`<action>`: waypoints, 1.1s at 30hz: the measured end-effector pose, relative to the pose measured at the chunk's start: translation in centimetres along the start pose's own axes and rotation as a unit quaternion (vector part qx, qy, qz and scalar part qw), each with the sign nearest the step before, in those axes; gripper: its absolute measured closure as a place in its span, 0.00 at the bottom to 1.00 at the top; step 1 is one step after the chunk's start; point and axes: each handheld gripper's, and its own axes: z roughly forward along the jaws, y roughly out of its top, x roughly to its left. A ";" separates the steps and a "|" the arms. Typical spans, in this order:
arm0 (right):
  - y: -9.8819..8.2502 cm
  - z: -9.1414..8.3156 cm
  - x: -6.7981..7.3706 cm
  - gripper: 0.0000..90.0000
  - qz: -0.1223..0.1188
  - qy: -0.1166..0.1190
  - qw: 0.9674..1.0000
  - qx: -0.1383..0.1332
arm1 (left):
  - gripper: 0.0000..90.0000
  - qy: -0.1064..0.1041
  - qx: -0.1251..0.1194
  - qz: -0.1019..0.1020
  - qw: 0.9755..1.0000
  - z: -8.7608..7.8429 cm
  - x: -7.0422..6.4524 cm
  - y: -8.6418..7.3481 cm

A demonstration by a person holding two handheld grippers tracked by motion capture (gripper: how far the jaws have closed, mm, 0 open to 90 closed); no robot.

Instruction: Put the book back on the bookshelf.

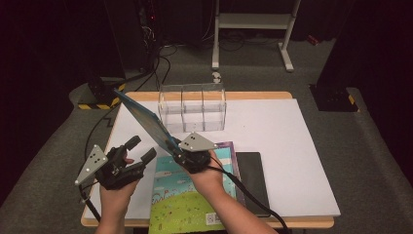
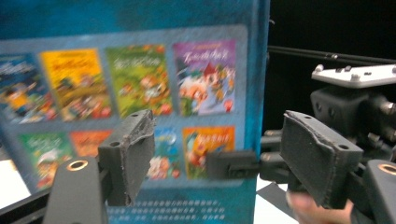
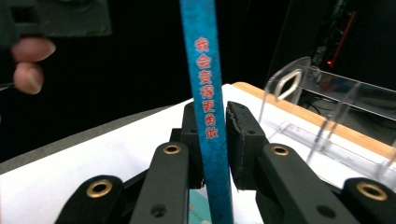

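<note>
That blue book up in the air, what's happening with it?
A person is working with a gripper in each hand. The right gripper is clamped on the thin blue book, holding it tilted up above the white table. The left gripper has its jaws open beside the book, not pinching it. A clear divided rack stands at the back of the table. More books lie flat under the hands, beside a dark one.

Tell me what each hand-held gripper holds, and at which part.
The right hand-held gripper holds the blue book by its spine edge, near a lower corner. The left hand-held gripper is open and holds nothing.
</note>
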 end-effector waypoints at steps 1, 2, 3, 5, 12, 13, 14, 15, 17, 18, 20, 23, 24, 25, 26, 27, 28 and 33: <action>-0.1 0.0 0.4 0.85 -0.004 0.005 1.000 0.001 | 0.27 -0.002 -0.003 0.002 1.000 0.0 0.0 0.0; -0.1 0.0 0.4 0.85 -0.004 0.005 1.000 0.001 | 0.27 -0.003 -0.006 0.000 1.000 0.0 0.0 0.0; -0.2 0.0 0.7 0.85 -0.007 0.005 1.000 0.002 | 0.27 -0.003 -0.007 -0.005 1.000 0.0 0.1 0.0; -0.3 0.0 1.2 0.83 -0.011 0.011 1.000 0.004 | 0.26 -0.007 -0.008 -0.014 1.000 0.0 0.3 -0.1; -0.7 -0.1 2.0 0.82 -0.017 0.012 1.000 0.008 | 0.24 -0.001 -0.012 -0.014 1.000 -0.1 0.1 -0.1; -0.7 -0.1 2.0 0.81 -0.017 0.013 1.000 0.008 | 0.24 0.003 -0.011 -0.011 1.000 -0.1 0.0 -0.1; -0.8 -0.2 1.9 0.79 -0.012 0.016 1.000 0.010 | 0.23 0.004 -0.011 -0.009 1.000 -0.1 0.0 -0.1; -0.8 -0.3 1.7 0.76 -0.002 0.022 1.000 0.013 | 0.23 0.007 -0.012 -0.010 1.000 -0.1 -0.1 -0.1; -1.0 -0.6 1.4 0.69 0.010 0.033 0.999 0.021 | 0.23 0.012 -0.014 -0.013 1.000 -0.1 -0.1 -0.1; -1.3 -1.1 1.2 0.66 0.011 0.034 0.999 0.027 | 0.23 0.015 -0.014 -0.014 1.000 -0.1 0.0 -0.1; -1.9 -2.6 1.0 0.64 0.008 0.035 0.999 0.031 | 0.22 0.026 -0.014 -0.015 0.999 -0.2 0.0 0.0; -3.0 -5.8 0.0 0.63 0.009 0.024 0.999 0.026 | 0.20 0.038 -0.012 -0.016 0.999 -0.2 0.0 0.1; -3.3 -6.9 -0.6 0.63 0.013 0.019 0.999 0.024 | 0.19 0.042 -0.011 -0.017 0.999 -0.2 -0.1 0.1; -3.7 -7.9 -1.2 0.63 0.019 0.016 0.999 0.023 | 0.18 0.045 -0.010 -0.017 0.999 -0.1 -0.2 0.1; -4.1 -8.8 -1.8 0.63 0.024 0.012 0.999 0.022 | 0.18 0.048 -0.009 -0.015 0.999 0.0 -0.4 0.1; -4.5 -9.6 -2.3 0.63 0.027 0.007 0.999 0.024 | 0.18 0.050 -0.008 -0.013 0.999 0.1 -0.6 0.1; -4.8 -10.0 -2.6 0.63 0.026 0.006 0.999 0.026 | 0.17 0.052 -0.007 -0.011 0.999 0.2 -0.8 0.1; -5.1 -7.6 -2.4 0.63 0.008 0.034 0.998 0.049 | 0.17 0.053 -0.010 -0.020 0.998 0.8 -0.9 0.2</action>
